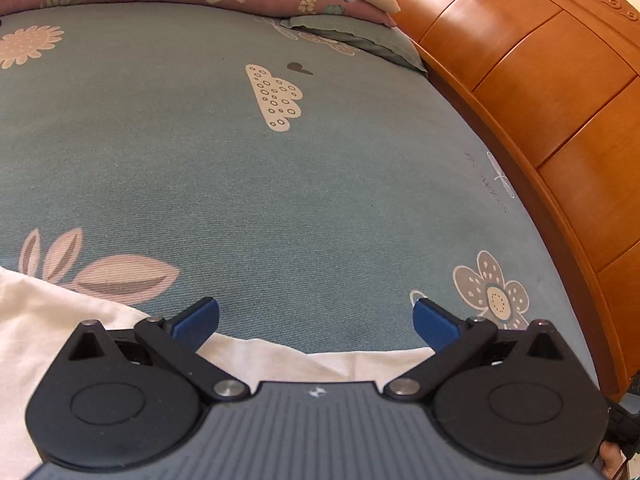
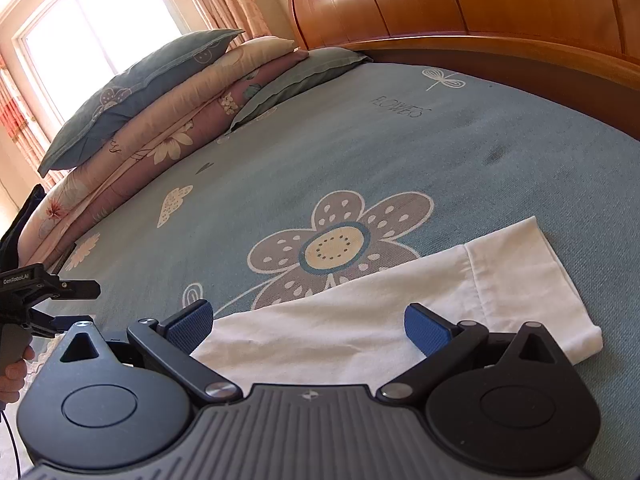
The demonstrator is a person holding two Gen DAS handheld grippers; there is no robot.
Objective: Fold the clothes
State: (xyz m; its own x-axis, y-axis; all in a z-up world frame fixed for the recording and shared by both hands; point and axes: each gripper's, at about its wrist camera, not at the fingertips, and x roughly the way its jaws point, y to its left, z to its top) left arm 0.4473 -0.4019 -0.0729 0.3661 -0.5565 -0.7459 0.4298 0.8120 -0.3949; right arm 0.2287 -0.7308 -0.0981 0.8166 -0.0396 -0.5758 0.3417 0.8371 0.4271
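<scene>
The left gripper [image 1: 316, 326] has its blue pads [image 1: 198, 320] spread wide, and nothing is between them. It hangs over the near edge of a white garment [image 1: 60, 320] that lies flat on the blue sheet [image 1: 280, 200] of the bed.

The right gripper [image 2: 308, 328] is also spread wide and holds nothing. In its view the garment [image 2: 360, 320] reaches to the right and ends in a sleeve [image 2: 524, 276] with a sewn hem. The sleeve lies beside a big printed flower [image 2: 336, 244] and partly covers its stem.

At the left edge of the right view one sees the left gripper [image 2: 72, 308] from the side, with a hand [image 2: 16, 368] on its handle (only some fingers show).

At the far side of the bed lie stacked pillows [image 2: 140, 92] and a folded quilt [image 2: 160, 136], and a wooden headboard [image 2: 460, 0] stands along the edge.
</scene>
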